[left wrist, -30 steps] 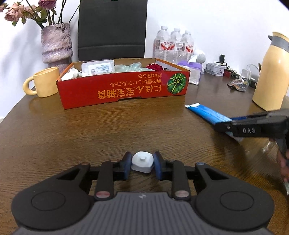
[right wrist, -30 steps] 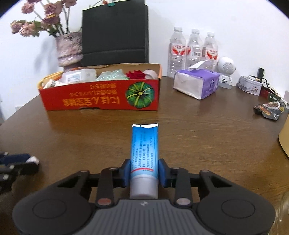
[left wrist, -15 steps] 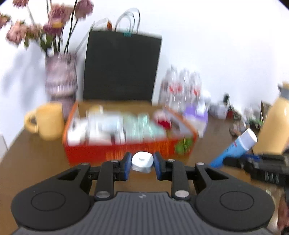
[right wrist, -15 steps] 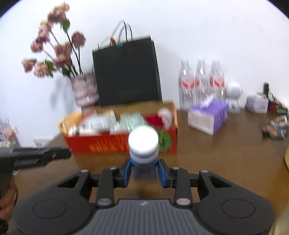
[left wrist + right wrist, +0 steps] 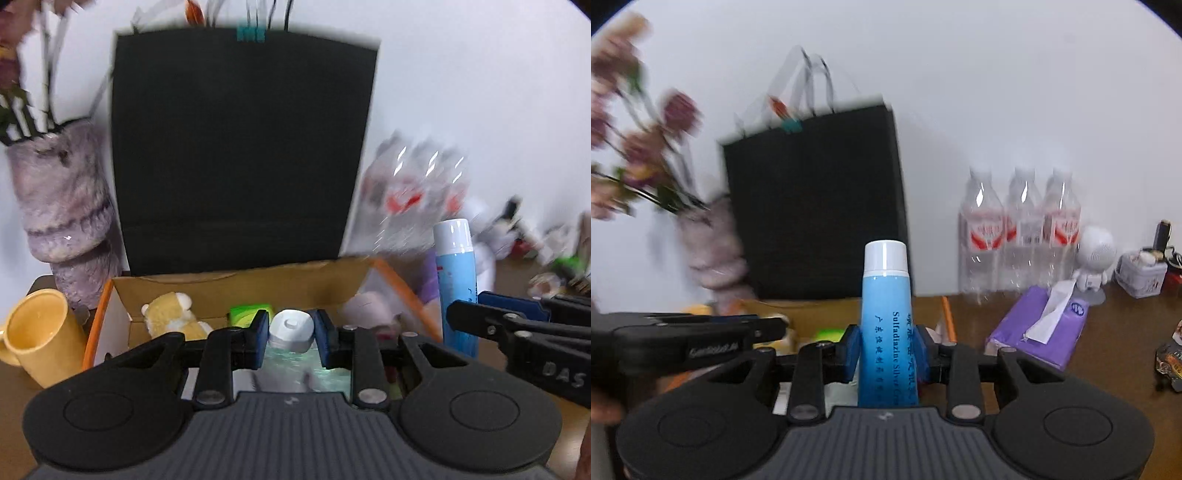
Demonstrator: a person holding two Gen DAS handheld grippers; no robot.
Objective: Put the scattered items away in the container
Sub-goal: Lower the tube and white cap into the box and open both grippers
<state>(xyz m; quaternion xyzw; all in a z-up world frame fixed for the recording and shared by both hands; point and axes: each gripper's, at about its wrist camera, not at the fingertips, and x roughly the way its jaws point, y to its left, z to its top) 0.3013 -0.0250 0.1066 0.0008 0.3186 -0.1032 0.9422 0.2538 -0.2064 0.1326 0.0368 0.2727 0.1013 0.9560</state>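
My left gripper (image 5: 290, 339) clamped on small white-capped bottle (image 5: 290, 329) over the cardboard box (image 5: 236, 286), my right gripper (image 5: 887, 352) clamped on blue tube (image 5: 887, 317) held upright, cap up, at box's right edge, 3 water bottles (image 5: 1019, 229) behind

Both wrist views closely face the black bag (image 5: 240, 147).

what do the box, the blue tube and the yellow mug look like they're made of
Box: corrugated cardboard, matt brown inside with orange printed edges and a bent flap.
Blue tube: likely soft plastic or laminate, smooth printed skin, glossy white plastic cap.
Yellow mug: probably glazed ceramic, thick rim with a soft sheen; blur leaves it open.
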